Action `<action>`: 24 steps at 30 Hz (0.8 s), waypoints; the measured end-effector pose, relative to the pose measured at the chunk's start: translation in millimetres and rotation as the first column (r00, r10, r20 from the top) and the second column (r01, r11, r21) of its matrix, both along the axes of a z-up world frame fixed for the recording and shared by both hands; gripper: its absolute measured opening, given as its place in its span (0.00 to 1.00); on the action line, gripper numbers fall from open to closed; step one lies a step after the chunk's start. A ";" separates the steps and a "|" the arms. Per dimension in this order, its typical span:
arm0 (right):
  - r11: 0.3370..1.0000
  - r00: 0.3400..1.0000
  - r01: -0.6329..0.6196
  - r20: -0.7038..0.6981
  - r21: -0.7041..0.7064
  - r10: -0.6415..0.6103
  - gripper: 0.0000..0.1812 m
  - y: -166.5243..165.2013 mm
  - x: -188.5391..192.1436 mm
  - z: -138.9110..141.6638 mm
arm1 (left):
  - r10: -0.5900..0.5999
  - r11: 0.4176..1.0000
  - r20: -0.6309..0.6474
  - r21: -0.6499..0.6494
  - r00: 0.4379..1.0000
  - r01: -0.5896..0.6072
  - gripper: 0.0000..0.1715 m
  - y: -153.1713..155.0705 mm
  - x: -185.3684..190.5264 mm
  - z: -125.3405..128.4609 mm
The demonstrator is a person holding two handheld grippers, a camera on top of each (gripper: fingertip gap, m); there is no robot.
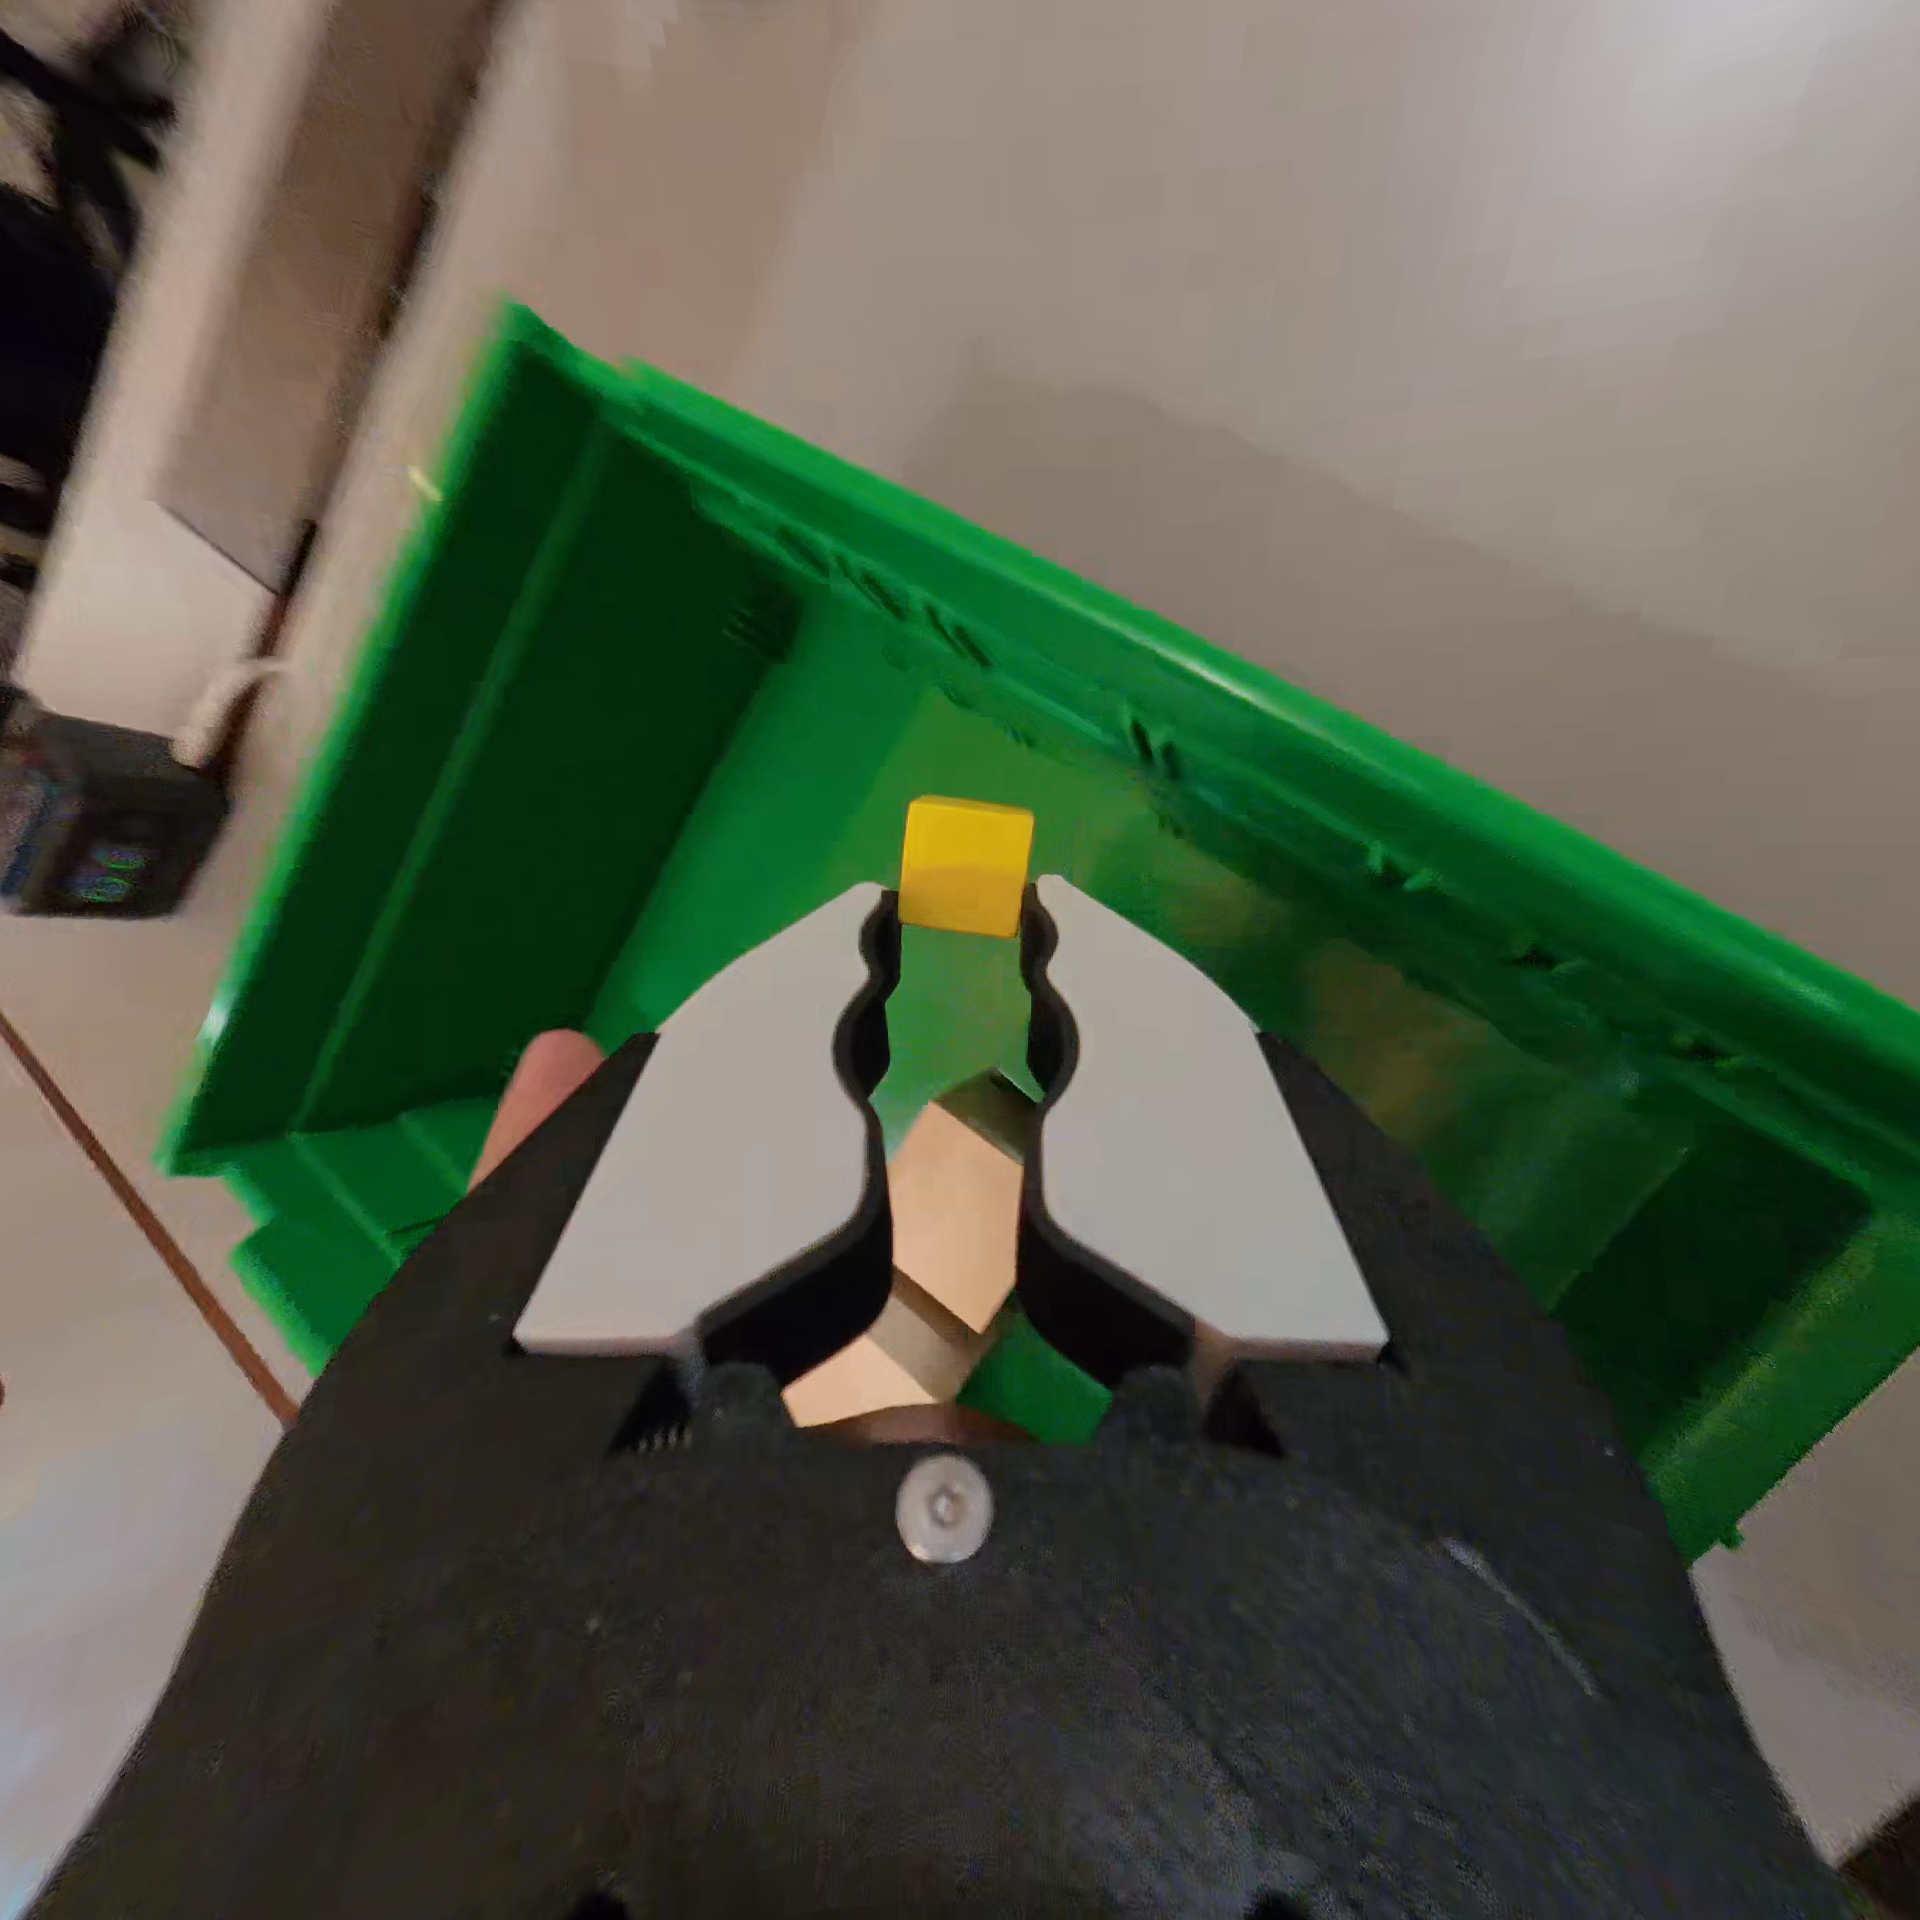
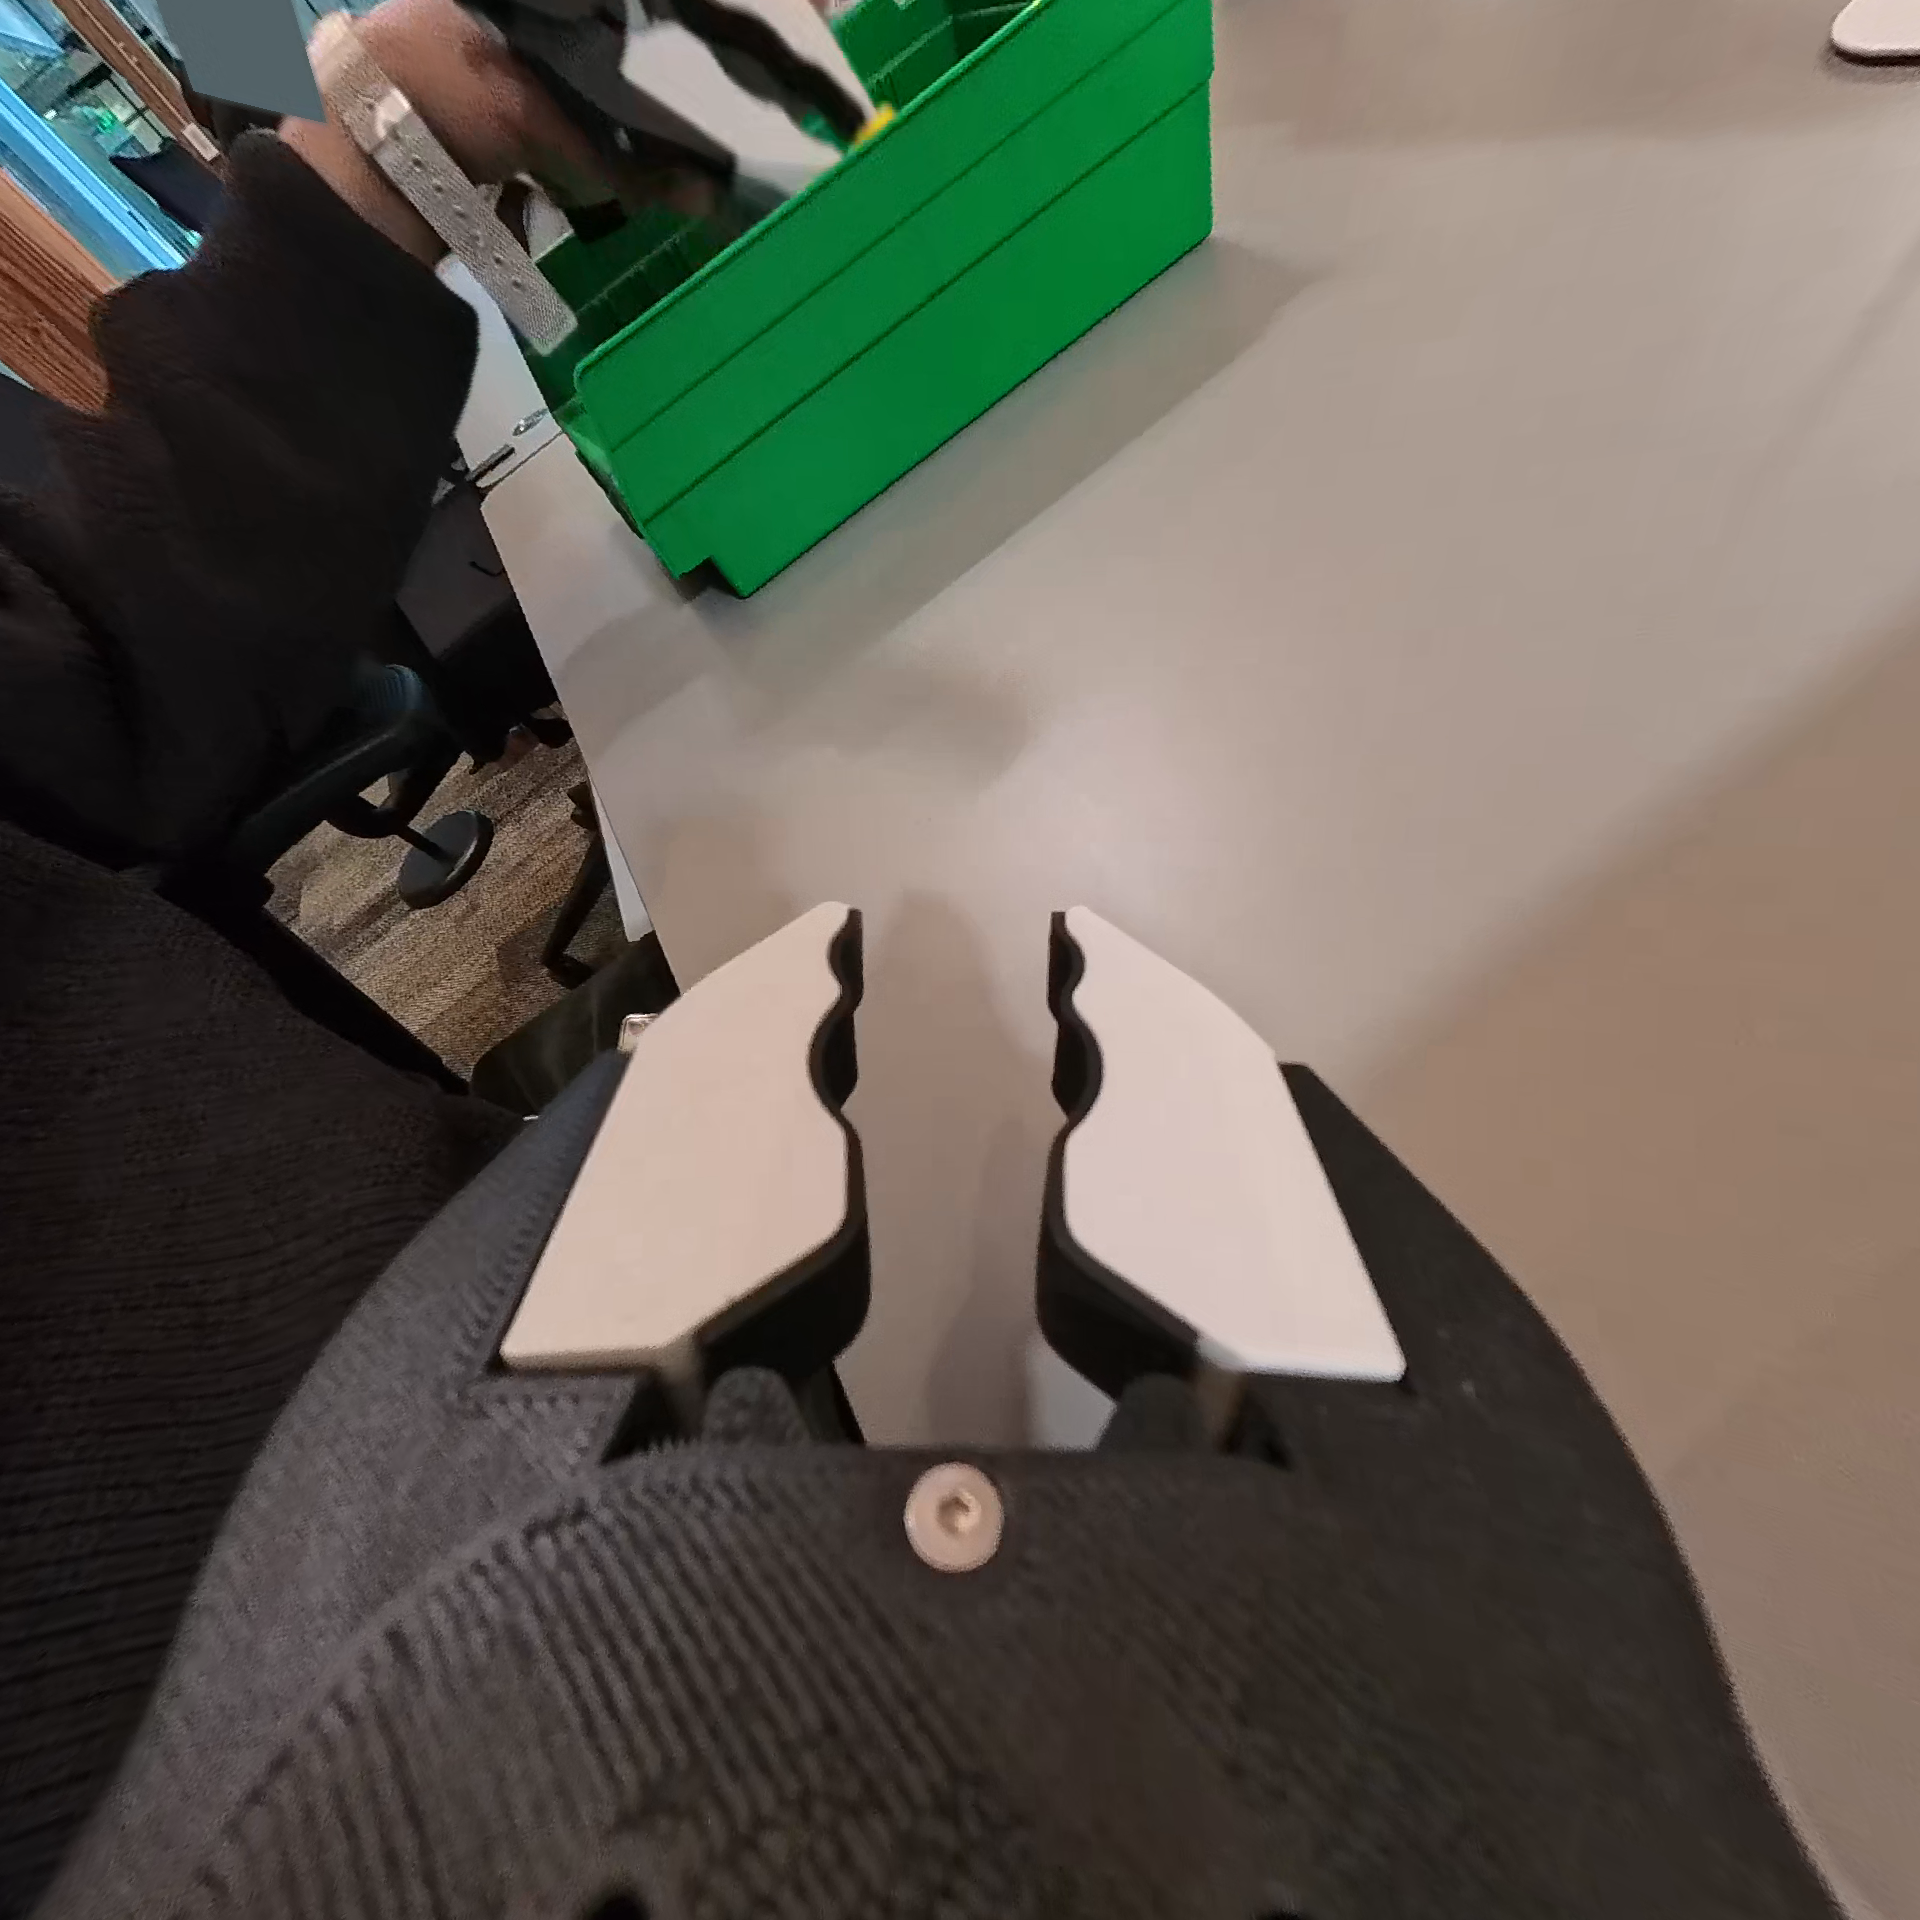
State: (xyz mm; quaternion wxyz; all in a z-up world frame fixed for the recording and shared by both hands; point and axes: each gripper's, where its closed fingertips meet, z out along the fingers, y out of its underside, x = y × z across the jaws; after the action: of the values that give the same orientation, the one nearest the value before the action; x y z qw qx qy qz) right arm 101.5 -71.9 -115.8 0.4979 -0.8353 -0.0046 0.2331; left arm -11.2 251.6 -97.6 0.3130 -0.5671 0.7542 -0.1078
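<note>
My left gripper [image 1: 961, 894] is shut on a small yellow cube [image 1: 964, 865], gripped at its fingertips and held over the inside of a green plastic bin [image 1: 665, 831]. Plain wooden blocks [image 1: 951, 1236] lie on the bin's floor under the fingers. My right gripper [image 2: 956, 935] is open and empty, low over the grey table [image 2: 1455, 727] near its left edge. In the right wrist view the green bin [image 2: 894, 312] stands farther off, with the other gripper [image 2: 769, 52] and a bit of yellow [image 2: 881, 120] over it.
A person's dark sleeve [image 2: 239, 499] and a wrist with a grey strap [image 2: 457, 197] are left of the bin. A black device [image 1: 104, 821] with a white cable sits left of the bin. An office chair base [image 2: 436, 862] stands on the floor beyond the table edge.
</note>
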 end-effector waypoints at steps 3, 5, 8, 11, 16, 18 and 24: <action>1.000 1.000 0.007 0.016 0.004 -0.007 0.18 0.6 1.8 -0.1 | 0.056 0.996 0.239 -0.077 0.969 -0.039 0.14 7.2 4.2 42.3; 1.000 1.000 0.011 0.026 0.003 -0.011 0.18 0.6 3.0 -0.5 | 0.104 0.992 0.377 -0.107 0.920 -0.068 0.14 12.9 3.8 72.8; 1.000 0.999 0.017 0.040 0.012 -0.017 0.18 1.4 4.8 -0.2 | 0.142 0.984 0.532 -0.171 0.835 -0.059 0.14 5.6 5.3 114.8; 0.999 0.998 0.026 0.062 0.027 -0.028 0.18 3.3 7.3 1.2 | 0.164 0.965 0.630 -0.261 0.759 0.008 0.13 -18.0 12.6 147.7; 0.996 0.997 0.027 0.073 0.089 -0.034 0.18 2.0 6.5 13.4 | 0.170 0.885 0.722 -0.411 0.671 0.219 0.13 -81.7 30.1 180.1; 0.991 0.996 0.034 0.078 0.129 -0.045 0.18 1.6 7.2 21.4 | 0.180 0.810 0.752 -0.479 0.634 0.338 0.13 -113.7 36.6 184.3; 0.960 0.996 0.042 0.066 0.278 -0.062 0.20 -11.1 4.7 53.7 | 0.347 0.481 0.719 -0.687 0.602 0.544 0.13 -185.2 58.0 166.5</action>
State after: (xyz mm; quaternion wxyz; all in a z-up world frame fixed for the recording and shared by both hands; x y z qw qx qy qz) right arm 106.3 -82.9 -62.0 0.6148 -0.7657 -0.0335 0.1861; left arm 46.8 66.4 69.0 0.2705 -0.4792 0.4024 -0.7316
